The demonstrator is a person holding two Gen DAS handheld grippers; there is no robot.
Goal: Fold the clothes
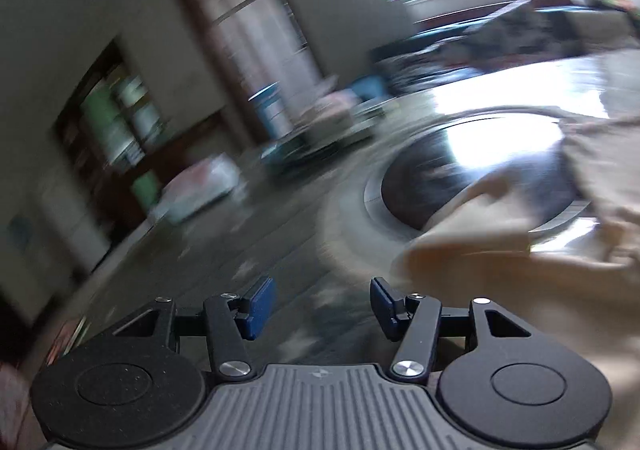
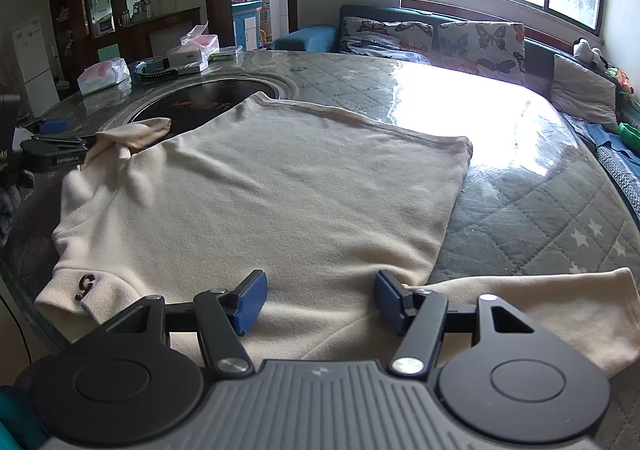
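Observation:
A cream sweater (image 2: 280, 189) lies flat on the round table, with a brown mark (image 2: 86, 286) on its near left part. One sleeve (image 2: 560, 310) stretches to the near right; the other sleeve (image 2: 132, 133) is bunched at the far left. My right gripper (image 2: 320, 302) hovers open just over the near edge of the sweater, with cloth below the blue pads but nothing pinched. In the motion-blurred left wrist view, my left gripper (image 1: 322, 304) is open and empty. The cream cloth (image 1: 500, 250) lies to its right. The left gripper (image 2: 56, 137) also shows at the table's left edge.
The table (image 2: 520, 189) has a quilted cover under shiny plastic and a dark round inset (image 2: 192, 101). Tissue packs (image 2: 102, 75) and boxes (image 2: 192, 53) sit at its far left. A sofa with butterfly cushions (image 2: 476, 41) stands behind, under a bright window.

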